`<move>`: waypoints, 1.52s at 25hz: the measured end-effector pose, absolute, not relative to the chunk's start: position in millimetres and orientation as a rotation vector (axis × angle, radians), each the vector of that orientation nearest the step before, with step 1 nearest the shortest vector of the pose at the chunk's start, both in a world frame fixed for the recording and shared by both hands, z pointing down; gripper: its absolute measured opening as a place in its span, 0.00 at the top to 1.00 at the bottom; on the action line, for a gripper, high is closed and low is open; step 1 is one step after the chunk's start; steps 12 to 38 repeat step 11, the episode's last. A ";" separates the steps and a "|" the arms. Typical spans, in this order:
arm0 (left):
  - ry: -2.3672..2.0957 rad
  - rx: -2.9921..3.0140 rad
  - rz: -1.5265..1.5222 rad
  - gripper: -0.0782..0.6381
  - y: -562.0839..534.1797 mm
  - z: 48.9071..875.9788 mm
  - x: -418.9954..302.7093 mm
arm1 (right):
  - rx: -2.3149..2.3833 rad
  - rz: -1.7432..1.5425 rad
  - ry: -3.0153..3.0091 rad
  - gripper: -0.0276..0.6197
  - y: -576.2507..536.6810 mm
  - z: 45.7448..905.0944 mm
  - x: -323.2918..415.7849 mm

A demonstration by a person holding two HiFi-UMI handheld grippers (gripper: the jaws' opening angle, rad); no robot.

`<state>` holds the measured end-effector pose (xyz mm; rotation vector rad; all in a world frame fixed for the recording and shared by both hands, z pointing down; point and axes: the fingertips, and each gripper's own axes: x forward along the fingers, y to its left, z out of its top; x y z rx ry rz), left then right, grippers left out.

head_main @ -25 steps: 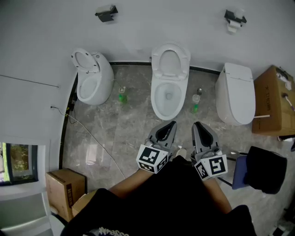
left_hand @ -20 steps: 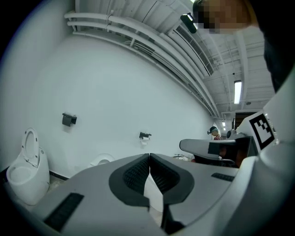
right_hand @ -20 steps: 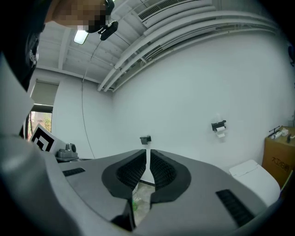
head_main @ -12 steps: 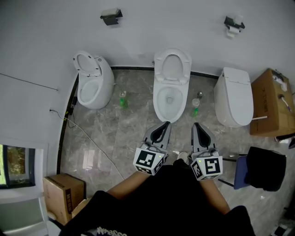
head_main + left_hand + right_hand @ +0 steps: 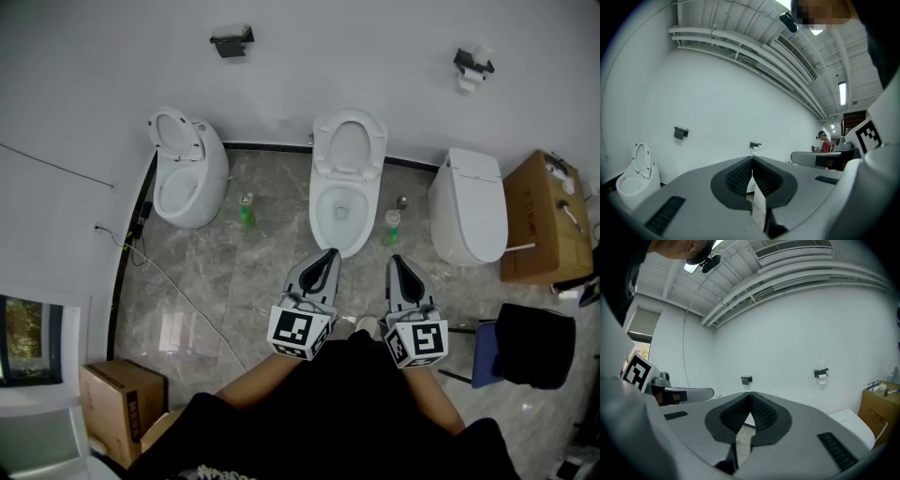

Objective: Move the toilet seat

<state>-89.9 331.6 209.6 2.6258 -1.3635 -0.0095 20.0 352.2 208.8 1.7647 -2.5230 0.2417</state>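
Two shut grippers short of the middle toilet (image 5: 319, 223).
Held left gripper (image 5: 327, 257) and right gripper (image 5: 398, 262) pinched together, empty, level, near its front. Found toilet seat (image 5: 320, 142) upright against the wall, well apart from both grippers. Suited a seat just lifted or one awaiting lowering; settled no next move.
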 end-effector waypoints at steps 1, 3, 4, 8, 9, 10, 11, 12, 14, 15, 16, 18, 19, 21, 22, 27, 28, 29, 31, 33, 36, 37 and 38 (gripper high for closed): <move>-1.364 2.629 -0.013 0.87 331.7 208.3 -92.7 | 1.770 0.238 -2.521 0.91 352.8 207.6 18.4; -1.361 2.635 -0.023 0.87 332.8 206.9 -96.0 | 1.775 0.233 -2.519 0.91 354.3 205.7 15.9; -1.360 2.637 -0.028 0.87 333.5 206.5 -97.0 | 1.770 0.226 -2.522 0.91 354.9 205.7 14.4; -1.358 2.636 -0.031 0.87 336.8 205.8 -100.2 | 1.788 0.207 -2.497 0.91 358.9 204.0 10.6; -1.355 2.636 -0.030 0.87 337.8 205.6 -100.6 | 1.804 0.208 -2.482 0.91 360.5 203.0 10.8; -1.351 2.636 -0.029 0.87 338.8 205.2 -100.8 | 1.818 0.208 -2.468 0.91 362.1 202.2 11.0; -1.347 2.637 -0.028 0.87 339.7 204.8 -101.1 | 1.833 0.209 -2.454 0.91 363.7 201.3 11.2; -1.347 2.637 -0.028 0.87 339.7 204.8 -101.1 | 1.833 0.209 -2.454 0.91 363.7 201.3 11.2; -1.347 2.637 -0.028 0.87 339.7 204.8 -101.1 | 1.833 0.209 -2.454 0.91 363.7 201.3 11.2; -1.347 2.637 -0.028 0.87 339.7 204.8 -101.1 | 1.833 0.209 -2.454 0.91 363.7 201.3 11.2; -1.347 2.637 -0.028 0.87 339.7 204.8 -101.1 | 1.833 0.209 -2.454 0.91 363.7 201.3 11.2; -1.347 2.637 -0.028 0.87 339.7 204.8 -101.1 | 1.833 0.209 -2.454 0.91 363.7 201.3 11.2; -1.347 2.637 -0.028 0.87 339.7 204.8 -101.1 | 1.833 0.209 -2.454 0.91 363.7 201.3 11.2; -1.347 2.637 -0.028 0.87 339.7 204.8 -101.1 | 1.833 0.209 -2.454 0.91 363.7 201.3 11.2; -1.347 2.637 -0.028 0.87 339.7 204.8 -101.1 | 1.833 0.209 -2.454 0.91 363.7 201.3 11.2; -1.347 2.637 -0.028 0.87 339.7 204.8 -101.1 | 1.833 0.209 -2.454 0.91 363.7 201.3 11.2; -1.347 2.637 -0.028 0.87 339.7 204.8 -101.1 | 1.833 0.209 -2.454 0.91 363.7 201.3 11.2; -1.347 2.637 -0.028 0.87 339.7 204.8 -101.1 | 1.833 0.209 -2.454 0.91 363.7 201.3 11.2; -1.347 2.637 -0.028 0.87 339.7 204.8 -101.1 | 1.833 0.209 -2.454 0.91 363.7 201.3 11.2; -1.347 2.637 -0.028 0.87 339.7 204.8 -101.1 | 1.833 0.209 -2.454 0.91 363.7 201.3 11.2; -1.347 2.637 -0.028 0.87 339.7 204.8 -101.1 | 1.833 0.209 -2.454 0.91 363.7 201.3 11.2; -1.347 2.637 -0.028 0.87 339.7 204.8 -101.1 | 1.833 0.209 -2.454 0.91 363.7 201.3 11.2; -1.347 2.637 -0.028 0.87 339.7 204.8 -101.1 | 1.833 0.209 -2.454 0.91 363.7 201.3 11.2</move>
